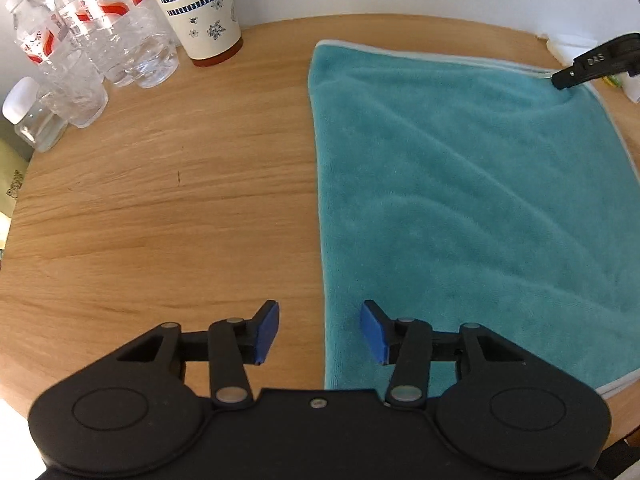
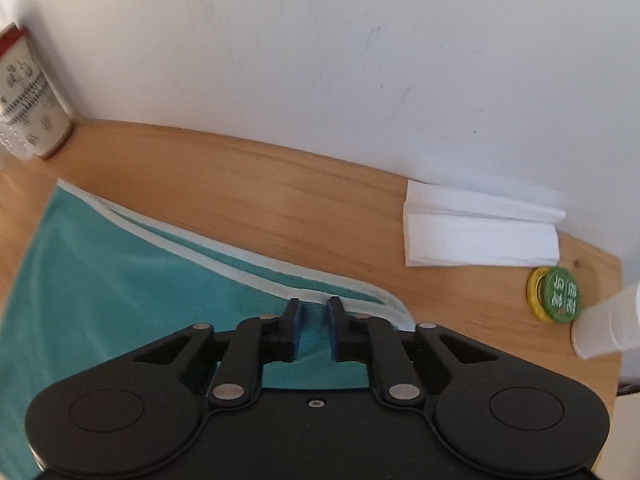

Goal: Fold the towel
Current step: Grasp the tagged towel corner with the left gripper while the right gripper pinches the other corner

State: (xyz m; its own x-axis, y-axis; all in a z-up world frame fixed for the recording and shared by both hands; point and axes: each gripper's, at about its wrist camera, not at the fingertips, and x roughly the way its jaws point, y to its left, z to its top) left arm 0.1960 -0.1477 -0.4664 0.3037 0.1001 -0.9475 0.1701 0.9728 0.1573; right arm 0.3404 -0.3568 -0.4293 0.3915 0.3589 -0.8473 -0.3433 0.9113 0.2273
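A teal towel with a pale hem lies folded double on the round wooden table, taking up its right half. My left gripper is open above the towel's near left edge, one blue pad over bare wood and the other over cloth. In the right wrist view, my right gripper is at the towel's far right corner, narrowly closed with teal cloth pinched between its fingers. The hem there looks slightly raised. The right gripper's black tip also shows in the left wrist view at that corner.
Clear water bottles, a small jar and a tall floral cup stand at the table's far left. Folded white tissue, a green round tin and a white bottle lie at the far right by the wall.
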